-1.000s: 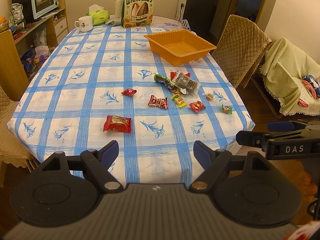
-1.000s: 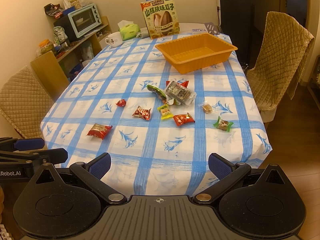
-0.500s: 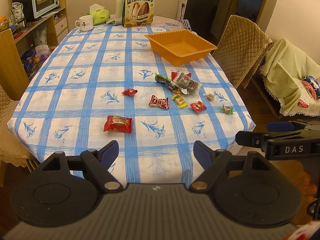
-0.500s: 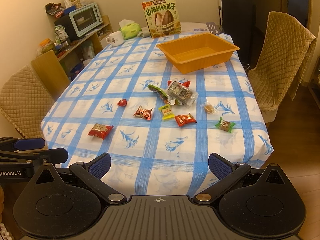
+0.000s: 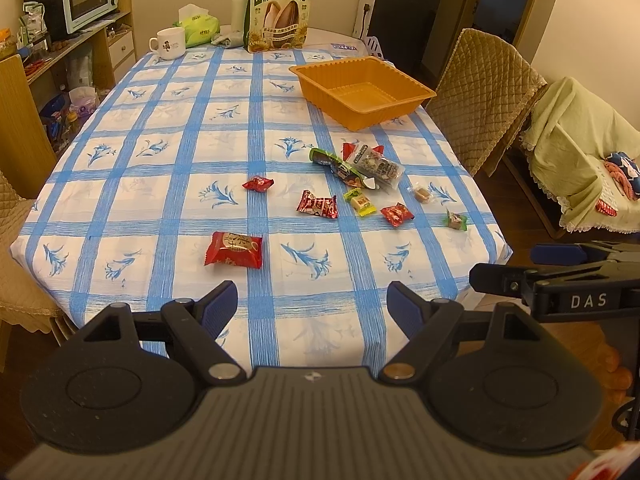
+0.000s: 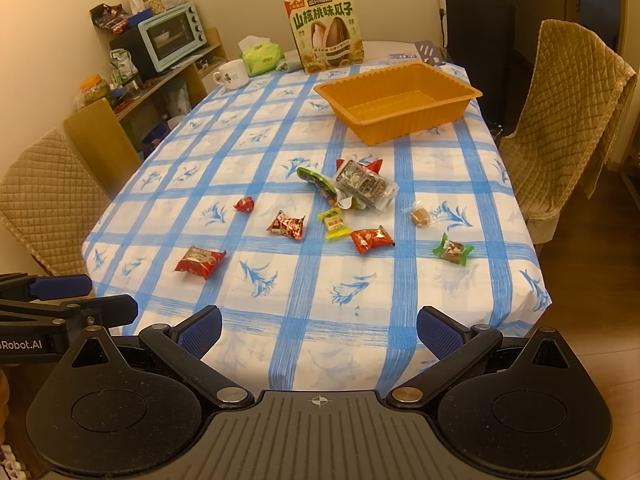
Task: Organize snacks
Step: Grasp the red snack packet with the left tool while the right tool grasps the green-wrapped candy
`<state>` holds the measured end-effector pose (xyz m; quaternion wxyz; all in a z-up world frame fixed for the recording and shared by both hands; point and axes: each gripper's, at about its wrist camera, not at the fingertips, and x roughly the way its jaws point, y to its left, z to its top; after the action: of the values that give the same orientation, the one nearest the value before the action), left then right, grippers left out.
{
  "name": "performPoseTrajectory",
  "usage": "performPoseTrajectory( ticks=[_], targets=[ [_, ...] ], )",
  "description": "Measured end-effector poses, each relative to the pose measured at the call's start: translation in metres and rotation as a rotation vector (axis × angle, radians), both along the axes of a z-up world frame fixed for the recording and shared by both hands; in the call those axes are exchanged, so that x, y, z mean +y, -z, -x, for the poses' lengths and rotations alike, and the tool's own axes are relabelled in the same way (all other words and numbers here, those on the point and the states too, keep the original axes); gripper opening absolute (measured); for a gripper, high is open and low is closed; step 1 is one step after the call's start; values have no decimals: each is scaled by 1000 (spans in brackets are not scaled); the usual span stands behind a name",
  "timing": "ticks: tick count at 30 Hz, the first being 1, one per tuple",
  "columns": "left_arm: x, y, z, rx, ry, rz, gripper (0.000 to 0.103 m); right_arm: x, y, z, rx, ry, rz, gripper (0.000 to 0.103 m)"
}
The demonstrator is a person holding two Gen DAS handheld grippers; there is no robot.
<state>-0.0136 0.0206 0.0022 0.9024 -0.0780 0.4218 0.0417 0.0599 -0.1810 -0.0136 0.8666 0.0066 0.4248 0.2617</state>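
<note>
The worktop point(image 5: 168, 168) is covered by a checked cloth. An empty orange tray point(image 5: 362, 90) is set at its far side, presumably to receive the snacks point(image 5: 316, 204) scattered mid-cloth. The left tool point(image 5: 312, 306) and right tool point(image 6: 318, 328) are held open over the near edge, nothing gripped.

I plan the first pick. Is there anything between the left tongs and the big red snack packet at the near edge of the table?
Nothing visible. The left tongs are open and empty, and only bare tablecloth lies between them and the red packet.
</note>
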Motion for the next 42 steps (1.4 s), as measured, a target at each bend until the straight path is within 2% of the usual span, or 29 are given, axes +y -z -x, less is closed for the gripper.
performPoseTrajectory(
  ticks=[6,10,12,16,21,26,34,42],
  targets=[
    [7,1,2,0,-13,3,81,-5,6,-5,0,7,-23,103],
    [16,5,0,-10,-35,-13,81,-17,18,-19,-31,17,-16,103],
    [24,11,-14,-6,-53,-18,81,-27,23,-30,-51,24,-15,103],
    [36,23,-21,-3,-89,-27,81,-43,40,-50,-84,18,15,87],
    [48,38,-31,5,-127,-30,80,-61,60,-76,-96,5,55,81],
    [57,52,-44,24,-152,-44,80,-69,78,-103,-111,-73,74,67],
    [65,74,-64,74,-178,-43,80,-60,106,-139,-173,-270,216,48],
    [68,86,-78,111,-201,-33,79,-55,120,-170,-160,-425,279,41]
  ],
)
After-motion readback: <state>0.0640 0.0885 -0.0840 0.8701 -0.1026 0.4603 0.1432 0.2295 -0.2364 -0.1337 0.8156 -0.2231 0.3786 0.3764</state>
